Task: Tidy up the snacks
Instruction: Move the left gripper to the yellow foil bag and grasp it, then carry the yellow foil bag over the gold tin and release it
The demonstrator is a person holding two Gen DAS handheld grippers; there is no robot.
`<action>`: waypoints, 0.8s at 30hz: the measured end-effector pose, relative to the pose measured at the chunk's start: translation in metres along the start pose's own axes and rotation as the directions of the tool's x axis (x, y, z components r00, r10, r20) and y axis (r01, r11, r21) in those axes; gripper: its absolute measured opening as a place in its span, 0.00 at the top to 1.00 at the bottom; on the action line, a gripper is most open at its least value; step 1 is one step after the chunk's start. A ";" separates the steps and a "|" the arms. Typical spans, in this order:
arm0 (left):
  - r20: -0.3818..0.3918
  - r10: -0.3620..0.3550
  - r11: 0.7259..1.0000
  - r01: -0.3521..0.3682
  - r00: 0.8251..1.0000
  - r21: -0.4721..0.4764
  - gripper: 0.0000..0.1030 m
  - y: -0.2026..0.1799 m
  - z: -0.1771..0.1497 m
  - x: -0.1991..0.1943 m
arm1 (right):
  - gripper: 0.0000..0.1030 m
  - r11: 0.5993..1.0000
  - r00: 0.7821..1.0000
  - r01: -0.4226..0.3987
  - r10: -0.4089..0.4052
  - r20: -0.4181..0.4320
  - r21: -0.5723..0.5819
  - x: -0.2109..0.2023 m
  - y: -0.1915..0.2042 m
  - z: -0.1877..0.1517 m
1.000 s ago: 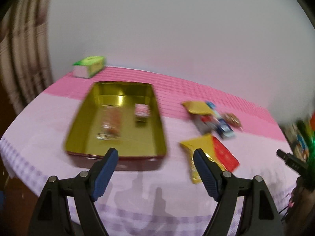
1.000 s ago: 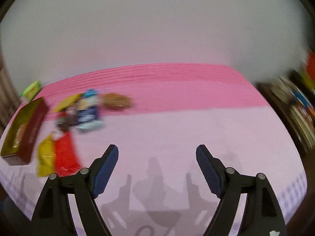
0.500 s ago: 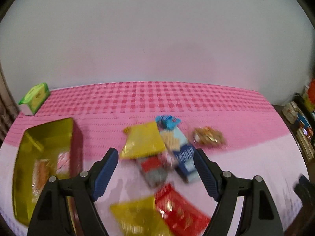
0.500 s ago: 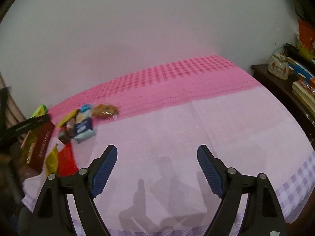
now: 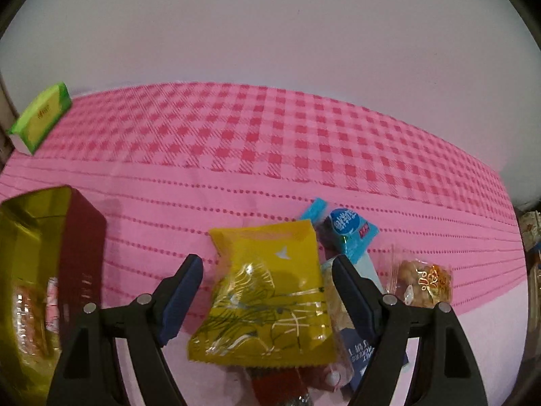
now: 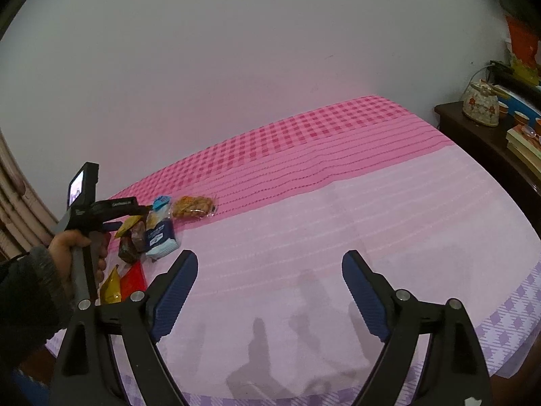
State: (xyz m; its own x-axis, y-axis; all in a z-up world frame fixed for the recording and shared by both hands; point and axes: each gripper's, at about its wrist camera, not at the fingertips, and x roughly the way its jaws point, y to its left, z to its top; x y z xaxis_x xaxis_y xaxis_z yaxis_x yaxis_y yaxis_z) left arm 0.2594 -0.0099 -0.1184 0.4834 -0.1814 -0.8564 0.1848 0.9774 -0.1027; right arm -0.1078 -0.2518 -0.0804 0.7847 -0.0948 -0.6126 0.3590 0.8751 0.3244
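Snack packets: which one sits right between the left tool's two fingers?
The big yellow packet with gold leaf drawings. It lies framed by the open left tool; the blue packets and clear-wrapped pastry lie off to its right.

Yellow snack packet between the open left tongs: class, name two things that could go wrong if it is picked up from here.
1. The yellow snack packet lies on top of the blue packet and other wrappers, so the left tongs might pinch or drag a neighbour along.
2. Its glossy, puffy wrapper may slip from the pads on the way to the gold tin.
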 end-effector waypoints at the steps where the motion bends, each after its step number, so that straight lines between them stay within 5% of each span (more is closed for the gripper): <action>1: -0.004 0.015 1.000 -0.014 1.000 0.006 0.22 0.002 0.000 0.004 | 0.17 1.000 1.000 0.000 0.000 -0.004 0.000 0.001 0.001 -0.001; 5: 0.000 -0.006 1.000 0.006 1.000 -0.016 0.24 0.010 -0.002 0.009 | 0.17 1.000 1.000 -0.001 0.001 -0.016 -0.001 0.005 0.002 -0.003; 8: 0.009 -0.020 1.000 0.020 1.000 -0.015 0.42 0.010 -0.002 0.007 | 0.17 1.000 1.000 0.002 -0.002 -0.025 -0.004 0.007 0.003 -0.004; 24: 0.230 0.068 0.992 -0.090 0.971 0.086 0.42 0.004 0.015 -0.098 | 0.17 0.998 0.999 -0.031 0.030 -0.028 -0.047 0.002 0.023 -0.007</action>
State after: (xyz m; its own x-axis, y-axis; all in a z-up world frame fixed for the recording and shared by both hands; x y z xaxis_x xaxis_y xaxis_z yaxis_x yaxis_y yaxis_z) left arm 0.2257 0.0104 -0.0274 0.6788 -0.1349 -0.7218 0.2139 0.9767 0.0185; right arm -0.1019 -0.2286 -0.0793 0.7809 -0.0555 -0.6222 0.3102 0.8990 0.3091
